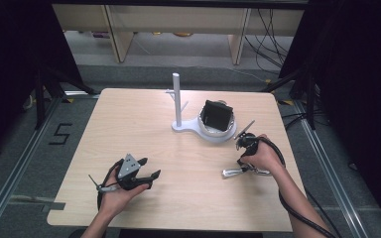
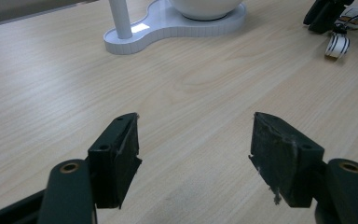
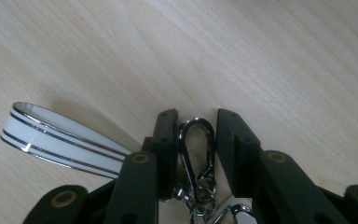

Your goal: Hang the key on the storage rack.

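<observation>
While the keychain (image 3: 196,154) lies flat on the tabletop (image 1: 144,129) near its right edge, its dark metal carabiner clip is seen between the jaws of the right tool (image 3: 196,122), which are narrowed around it; whether it is pressed cannot be told. A white strap loop (image 3: 58,140) with silver lines is attached. Nothing is lifted yet, so hanging on the white stand (image 1: 177,99) is judged as remaining. The left tool (image 2: 193,154) is held open and empty.

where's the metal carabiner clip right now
In the right gripper view the carabiner clip sits between the right gripper jaws, low on the wooden table, with its white strap loop lying to its left.
</observation>
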A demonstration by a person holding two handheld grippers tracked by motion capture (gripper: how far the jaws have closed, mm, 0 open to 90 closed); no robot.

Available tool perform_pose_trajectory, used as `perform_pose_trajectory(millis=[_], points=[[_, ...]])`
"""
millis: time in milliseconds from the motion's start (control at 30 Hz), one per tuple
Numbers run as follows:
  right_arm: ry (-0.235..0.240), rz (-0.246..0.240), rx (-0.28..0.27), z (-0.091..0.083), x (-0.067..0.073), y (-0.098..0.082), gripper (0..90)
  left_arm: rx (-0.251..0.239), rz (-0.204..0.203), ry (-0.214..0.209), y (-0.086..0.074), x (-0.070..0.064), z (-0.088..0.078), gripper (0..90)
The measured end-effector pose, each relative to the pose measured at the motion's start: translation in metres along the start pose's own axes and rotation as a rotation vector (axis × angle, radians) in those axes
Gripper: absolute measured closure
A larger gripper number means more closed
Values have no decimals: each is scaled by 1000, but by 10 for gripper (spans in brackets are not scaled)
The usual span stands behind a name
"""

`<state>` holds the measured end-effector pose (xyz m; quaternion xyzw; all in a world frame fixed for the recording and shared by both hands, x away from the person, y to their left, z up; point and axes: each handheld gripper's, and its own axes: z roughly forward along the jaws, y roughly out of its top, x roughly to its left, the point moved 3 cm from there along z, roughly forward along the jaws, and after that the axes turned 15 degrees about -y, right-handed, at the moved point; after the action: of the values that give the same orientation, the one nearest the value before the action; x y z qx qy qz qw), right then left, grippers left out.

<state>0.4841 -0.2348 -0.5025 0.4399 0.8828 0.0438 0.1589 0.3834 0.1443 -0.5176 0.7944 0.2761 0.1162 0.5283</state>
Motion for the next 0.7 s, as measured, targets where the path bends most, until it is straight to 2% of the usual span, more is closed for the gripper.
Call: perform_pose_trajectory(millis=[33,67,133,300,433,467,533,600,700], points=[[-1,-6,-8,0,-2,1,716,5,0,7,0,-1,0,319],[3,-2,-19,-2,-3,2,773,8,0,5,0,-1,0,319],[6,-9,-27,-3,-5,3,787,9,0,5,0,-1,0,319],[-5,-3,-6,-3,-5,3,796,7,0,8,0,0,-1,318],[-15,8,7,-1,-6,2,845,4,0,6,-1,0,-1,318],[-28,10,-11,-1,-5,3,823,0,1,0,-1,0,0,319],[-44,8,-11,-3,-5,4,749,1,1,2,-1,0,0,318],[-53,2,-19,-3,-6,5,714,8,2,5,-1,0,-1,318],[-57,21,-14,-3,-6,5,667,10,2,5,-1,0,-1,318]])
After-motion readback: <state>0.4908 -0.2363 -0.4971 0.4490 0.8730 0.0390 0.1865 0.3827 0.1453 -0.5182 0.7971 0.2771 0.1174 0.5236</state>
